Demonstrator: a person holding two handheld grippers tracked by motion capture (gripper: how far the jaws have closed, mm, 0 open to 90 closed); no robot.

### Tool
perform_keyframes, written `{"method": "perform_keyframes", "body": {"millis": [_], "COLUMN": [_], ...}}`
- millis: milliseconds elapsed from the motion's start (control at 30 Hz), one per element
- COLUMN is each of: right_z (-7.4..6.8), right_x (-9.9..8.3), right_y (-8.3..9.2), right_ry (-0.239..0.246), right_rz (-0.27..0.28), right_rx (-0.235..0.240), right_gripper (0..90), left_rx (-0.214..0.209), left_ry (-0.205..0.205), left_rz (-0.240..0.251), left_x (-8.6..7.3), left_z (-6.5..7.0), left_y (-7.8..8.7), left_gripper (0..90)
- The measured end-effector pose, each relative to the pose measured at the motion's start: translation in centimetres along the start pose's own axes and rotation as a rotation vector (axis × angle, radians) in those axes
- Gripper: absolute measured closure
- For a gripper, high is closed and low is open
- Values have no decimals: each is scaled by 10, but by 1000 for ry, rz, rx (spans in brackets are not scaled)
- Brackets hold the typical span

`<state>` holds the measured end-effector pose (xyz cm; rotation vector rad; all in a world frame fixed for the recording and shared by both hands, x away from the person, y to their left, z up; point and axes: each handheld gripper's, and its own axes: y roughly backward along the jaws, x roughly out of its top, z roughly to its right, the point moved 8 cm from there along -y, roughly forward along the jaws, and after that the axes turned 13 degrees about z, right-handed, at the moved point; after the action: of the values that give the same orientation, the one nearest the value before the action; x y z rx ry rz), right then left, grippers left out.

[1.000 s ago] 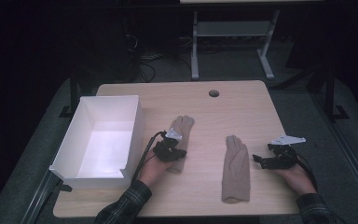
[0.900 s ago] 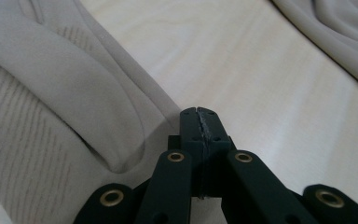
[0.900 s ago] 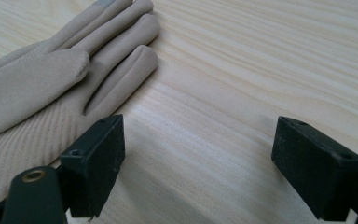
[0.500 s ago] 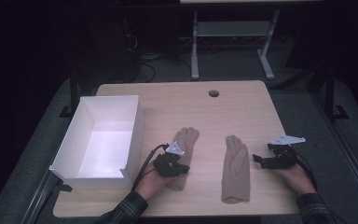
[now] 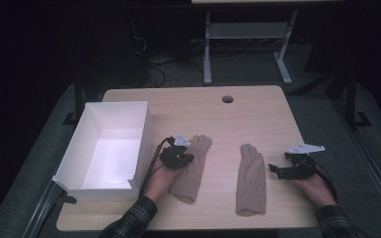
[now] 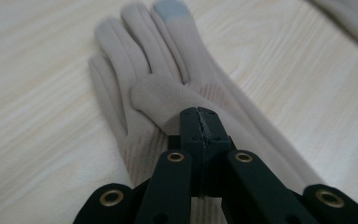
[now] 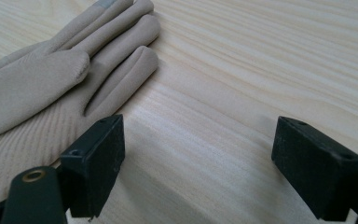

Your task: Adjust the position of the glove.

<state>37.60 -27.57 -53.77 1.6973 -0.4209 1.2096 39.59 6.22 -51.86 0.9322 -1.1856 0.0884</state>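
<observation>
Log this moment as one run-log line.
left gripper: shut on left glove | right gripper: open beside right glove | white box: empty

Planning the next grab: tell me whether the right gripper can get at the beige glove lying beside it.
Probably yes. The right gripper rests with its jaws open just beside the right glove, with bare table between them and nothing blocking. The left gripper is over at the other glove.

High view overlooks the table (image 5: 258, 114); both gripper views skim it closely
</observation>
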Motion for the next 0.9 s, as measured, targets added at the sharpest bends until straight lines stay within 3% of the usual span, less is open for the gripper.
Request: {"method": "perform_keyframes", "body": {"millis": [200, 367, 500, 633, 733, 900], "right_z": [0, 0, 0, 0, 0, 0], "right_x": [0, 0, 0, 0, 0, 0], "right_y": [0, 0, 0, 0, 0, 0], "right_ry": [0, 0, 1, 1, 1, -1], "right_rz": [0, 0, 0, 0, 0, 0], "right_rx": [0, 0, 1, 1, 1, 2], "right_gripper": [168, 168, 168, 169, 168, 168], "left_rx": [-39, -87, -147, -169, -167, -107], "left_ry": [1, -14, -30, -29, -24, 15], "left_rz": [-2, -7, -11, 0, 14, 62], "left_x": [2, 4, 6, 8, 11, 18], "left_z": [5, 19, 39, 47, 46, 25], "left_y": [-4, -8, -13, -14, -11, 3], "left_gripper": [894, 894, 894, 887, 842, 768]}}
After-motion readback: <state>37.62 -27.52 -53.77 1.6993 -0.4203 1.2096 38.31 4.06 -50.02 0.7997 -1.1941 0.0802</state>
